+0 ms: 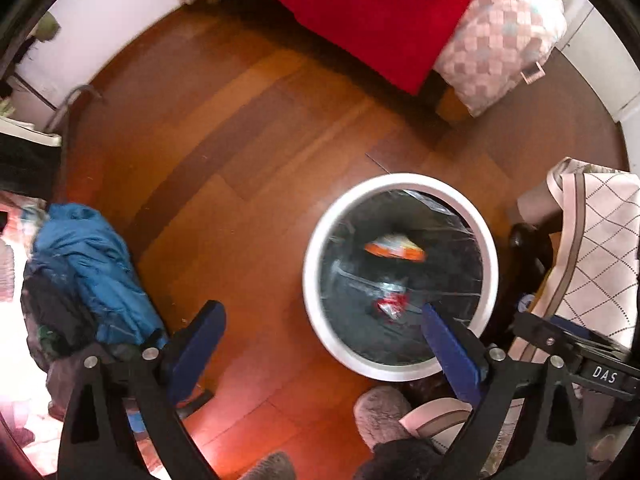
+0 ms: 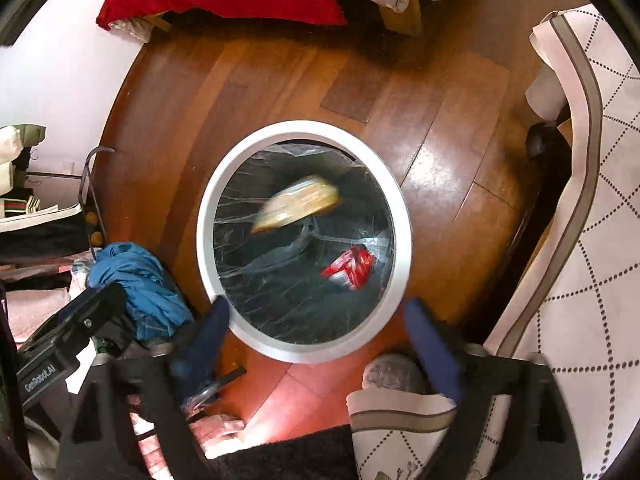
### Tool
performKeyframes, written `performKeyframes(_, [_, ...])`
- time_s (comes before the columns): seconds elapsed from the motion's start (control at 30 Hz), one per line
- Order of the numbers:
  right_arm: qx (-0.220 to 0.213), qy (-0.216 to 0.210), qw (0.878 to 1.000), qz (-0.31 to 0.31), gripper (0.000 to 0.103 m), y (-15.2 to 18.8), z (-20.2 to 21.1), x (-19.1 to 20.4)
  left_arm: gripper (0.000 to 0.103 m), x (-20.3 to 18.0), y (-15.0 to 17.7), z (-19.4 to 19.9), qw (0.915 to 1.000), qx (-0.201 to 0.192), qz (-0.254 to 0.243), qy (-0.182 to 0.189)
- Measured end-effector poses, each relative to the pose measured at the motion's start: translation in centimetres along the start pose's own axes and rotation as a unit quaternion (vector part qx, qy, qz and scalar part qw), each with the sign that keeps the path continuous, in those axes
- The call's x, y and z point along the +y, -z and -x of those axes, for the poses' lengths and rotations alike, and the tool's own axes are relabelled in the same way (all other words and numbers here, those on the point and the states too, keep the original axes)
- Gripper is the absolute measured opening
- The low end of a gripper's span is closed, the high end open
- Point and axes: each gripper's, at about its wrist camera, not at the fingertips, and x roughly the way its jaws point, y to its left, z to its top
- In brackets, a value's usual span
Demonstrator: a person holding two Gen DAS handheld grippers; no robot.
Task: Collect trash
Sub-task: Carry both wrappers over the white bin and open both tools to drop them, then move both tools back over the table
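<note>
Both grippers point steeply down at a wooden floor [image 1: 248,128], above a round white bin [image 1: 320,320] lined with a clear bag. In the left wrist view the left gripper [image 1: 322,320] is released, its two blue fingers [image 1: 200,344] spread wide with nothing between them; the left finger hangs over bare floor and the right finger's tip overlaps the bin's near rim. The bin sits to the right of that gripper's centre line. In the right wrist view the right gripper [image 2: 316,316] is also released, fingers [image 2: 432,352] splayed on either side of the bin's [image 2: 208,208] near rim, so the opening lies almost straight ahead of it and nothing is pinched. Two pieces of trash are inside the bin's mouth: a yellow-orange wrapper [image 2: 298,204], blurred, toward the far side, and a red-and-white wrapper [image 2: 352,266] nearer the right rim; the same two show in the left view as an orange wrapper [image 1: 394,250] and a red scrap [image 1: 390,304]. Whether they rest on the bottom cannot be told. A blue garment [image 1: 92,264] lies heaped to the left of the bin, a red blanket [image 1: 360,12] hangs over the bed beyond, and a quilted white cloth [image 2: 592,240] drapes along the right.
</note>
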Motion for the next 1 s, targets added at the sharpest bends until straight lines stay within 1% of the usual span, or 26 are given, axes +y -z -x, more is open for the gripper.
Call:
performKeyframes(0.13, [-0.021, 0.037, 0.999, 0.023, 0.103, 0.5, 1.8, 0.7, 0.1, 0.2, 0.6, 2.8, 0.9993, -0.029, -0.004, -0.023])
performKeyframes(0.2, [-0.035, 0.06, 0.997, 0.044, 0.103, 1.1, 3.2, 1.5, 0.101, 0.4, 1.1, 4.3, 0.9987, -0.04, -0.006, -0.029])
performKeyframes(0.3, [-0.053, 0.09, 0.992, 0.07, 0.103, 2.5, 5.4, 2.4, 0.101, 0.0, 2.2, 6.5, 0.9979, -0.056, -0.006, -0.031])
performKeyframes(0.4, [-0.063, 0.099, 0.99, 0.083, 0.103, 3.6, 7.5, 2.7, 0.101, -0.4, 3.3, 8.3, 0.9976, -0.066, 0.0, -0.022])
performKeyframes(0.53, [-0.087, 0.105, 0.987, 0.088, 0.103, 6.1, 10.9, 2.9, 0.101, -1.2, 4.8, 10.5, 0.9965, -0.081, -0.004, -0.018])
performKeyframes(0.63, [-0.103, 0.097, 0.987, 0.082, 0.103, 7.5, 13.1, 3.0, 0.101, -1.7, 5.7, 12.5, 0.9954, -0.095, -0.008, -0.006])
performKeyframes(0.87, [-0.158, 0.071, 0.982, 0.076, 0.103, 11.8, 19.0, 3.3, 0.101, -2.7, 8.4, 17.3, 0.9905, -0.136, -0.017, 0.003])
performKeyframes(1.0, [-0.195, 0.063, 0.976, 0.076, 0.103, 14.3, 22.2, 3.5, 0.101, -3.4, 9.9, 19.9, 0.9867, -0.161, -0.024, -0.005])
